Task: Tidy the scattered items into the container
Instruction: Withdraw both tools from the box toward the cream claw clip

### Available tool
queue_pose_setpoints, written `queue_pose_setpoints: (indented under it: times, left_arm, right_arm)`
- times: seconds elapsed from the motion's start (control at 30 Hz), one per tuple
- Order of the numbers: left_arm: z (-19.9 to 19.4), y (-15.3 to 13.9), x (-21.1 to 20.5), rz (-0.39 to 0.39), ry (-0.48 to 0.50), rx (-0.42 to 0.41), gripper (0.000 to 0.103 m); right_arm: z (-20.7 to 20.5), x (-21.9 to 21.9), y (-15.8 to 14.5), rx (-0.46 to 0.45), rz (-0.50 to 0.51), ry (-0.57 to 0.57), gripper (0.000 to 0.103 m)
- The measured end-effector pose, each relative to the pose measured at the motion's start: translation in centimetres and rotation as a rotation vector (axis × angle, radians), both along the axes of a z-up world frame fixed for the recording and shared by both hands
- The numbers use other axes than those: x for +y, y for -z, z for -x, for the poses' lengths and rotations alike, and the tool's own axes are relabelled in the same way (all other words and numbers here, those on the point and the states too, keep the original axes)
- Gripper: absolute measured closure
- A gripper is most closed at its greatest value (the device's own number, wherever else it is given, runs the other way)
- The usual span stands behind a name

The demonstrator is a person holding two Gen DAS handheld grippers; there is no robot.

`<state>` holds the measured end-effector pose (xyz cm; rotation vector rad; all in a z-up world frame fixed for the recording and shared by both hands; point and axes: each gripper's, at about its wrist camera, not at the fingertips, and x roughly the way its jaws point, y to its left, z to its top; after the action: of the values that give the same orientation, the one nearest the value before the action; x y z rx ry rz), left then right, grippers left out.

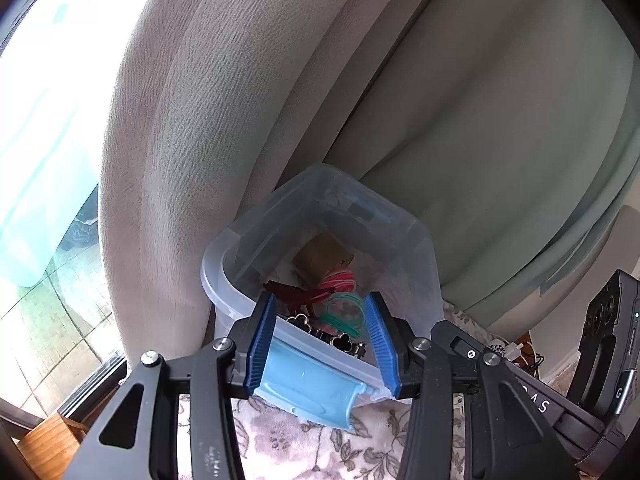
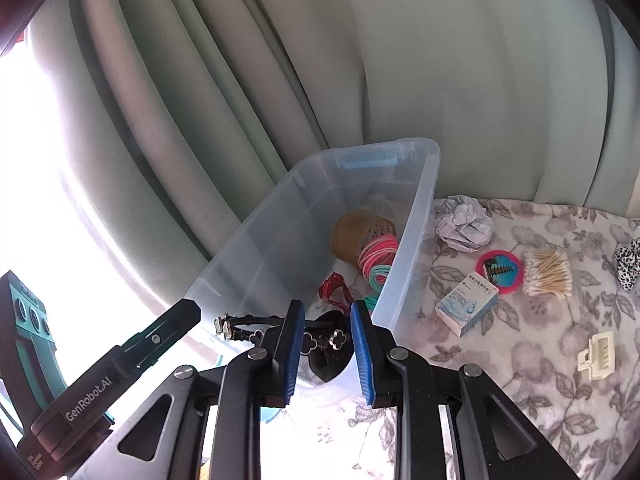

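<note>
The left tongs (image 1: pixel 324 336) stand partly open around the blue handle (image 1: pixel 308 388) on the near end of the clear plastic box (image 2: pixel 416 216); whether the pads press it I cannot tell. The right tongs (image 2: pixel 324 344) hold a black clover bracelet (image 2: pixel 316 338) between narrowly spaced pads, at the box's near rim. Inside, beyond them, lie pink and green hair bands (image 2: pixel 378 262), a brown cup (image 2: pixel 360 236) and a red clip (image 2: pixel 334 286). To the right, on the floral blanket (image 2: pixel 552 360), sit crumpled paper (image 2: pixel 464 224), a small carton (image 2: pixel 466 304), cotton swabs (image 2: pixel 548 268) and a cream clip (image 2: pixel 596 354).
</note>
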<state>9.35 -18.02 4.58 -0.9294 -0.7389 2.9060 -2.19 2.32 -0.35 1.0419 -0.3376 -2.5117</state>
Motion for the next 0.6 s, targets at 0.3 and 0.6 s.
queue_pose_setpoints:
  times: [0.3,0.6]
  left_arm:
    - [3.7,1.0,3.7,0.030,0.018,0.018,0.048]
    - [5.0,0.3,6.9,0.082,0.047,0.045,0.042]
  right_arm:
    - [-2.1,1.0,-0.9,0.011,0.006,0.013,0.071]
    - [-4.3,3.0,-2.4,0.049,0.046,0.042,0.050]
